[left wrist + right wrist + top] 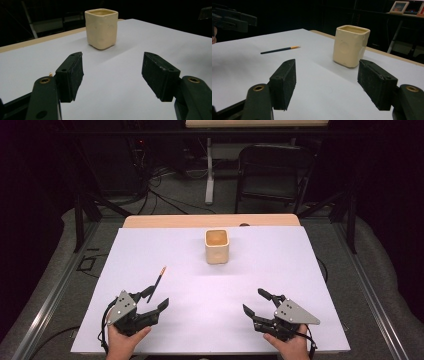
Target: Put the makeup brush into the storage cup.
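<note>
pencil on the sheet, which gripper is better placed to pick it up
Left, probably. The pencil lies just ahead of the left gripper, whose jaws stand open and empty. The right gripper is across the sheet, farther off.

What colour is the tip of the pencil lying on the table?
Orange; the pencil shows best in the right gripper view.

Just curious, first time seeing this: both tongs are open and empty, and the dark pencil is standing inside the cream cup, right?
Not quite. The pencil lies flat on the white table, apart from the cream cup, as the high view shows. The rest holds: the left tongs and right tongs are open and empty.
</note>
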The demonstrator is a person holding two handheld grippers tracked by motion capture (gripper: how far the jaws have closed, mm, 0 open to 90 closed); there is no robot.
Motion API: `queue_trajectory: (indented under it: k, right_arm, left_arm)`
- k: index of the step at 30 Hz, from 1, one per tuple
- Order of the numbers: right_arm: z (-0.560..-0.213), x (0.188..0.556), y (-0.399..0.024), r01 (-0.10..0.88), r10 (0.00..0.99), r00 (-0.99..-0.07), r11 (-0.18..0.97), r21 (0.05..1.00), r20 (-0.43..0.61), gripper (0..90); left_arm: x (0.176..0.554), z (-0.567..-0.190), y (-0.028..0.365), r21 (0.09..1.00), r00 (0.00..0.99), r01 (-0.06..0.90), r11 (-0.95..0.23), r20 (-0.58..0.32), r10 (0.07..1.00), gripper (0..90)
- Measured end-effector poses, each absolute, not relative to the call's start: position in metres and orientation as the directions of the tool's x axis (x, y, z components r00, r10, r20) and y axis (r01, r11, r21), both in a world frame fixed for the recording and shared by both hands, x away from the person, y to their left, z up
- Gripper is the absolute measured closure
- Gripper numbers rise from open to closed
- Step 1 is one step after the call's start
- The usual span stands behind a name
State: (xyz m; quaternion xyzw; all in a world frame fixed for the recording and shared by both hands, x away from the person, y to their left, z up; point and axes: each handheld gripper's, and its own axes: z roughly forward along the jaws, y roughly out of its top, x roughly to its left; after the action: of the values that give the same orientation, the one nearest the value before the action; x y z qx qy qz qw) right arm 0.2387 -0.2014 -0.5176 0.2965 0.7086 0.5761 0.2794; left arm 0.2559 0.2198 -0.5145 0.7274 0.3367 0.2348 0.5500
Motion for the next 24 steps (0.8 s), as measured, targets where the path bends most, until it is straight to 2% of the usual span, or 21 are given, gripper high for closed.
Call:
queue_trajectory:
  k: [10,20,24]
  right_arm:
    - [-0.517,0.239,-0.203,0.112,0.754,-0.655,0.175,0.978,-0.06,30.4]
    - [-0.517,0.238,-0.203,0.114,0.759,-0.647,0.178,0.977,-0.063,30.3]
    - [-0.516,0.241,-0.203,0.114,0.758,-0.648,0.187,0.976,-0.07,30.3]
  left_arm:
    - [0.257,-0.513,0.22,0.948,0.652,0.264,-0.179,-0.039,0.757,33.6]
    - [0.255,-0.501,0.217,0.94,0.617,0.275,-0.202,-0.011,0.787,33.6]
    - [0.258,-0.495,0.215,0.923,0.589,0.308,-0.232,0.007,0.808,33.6]
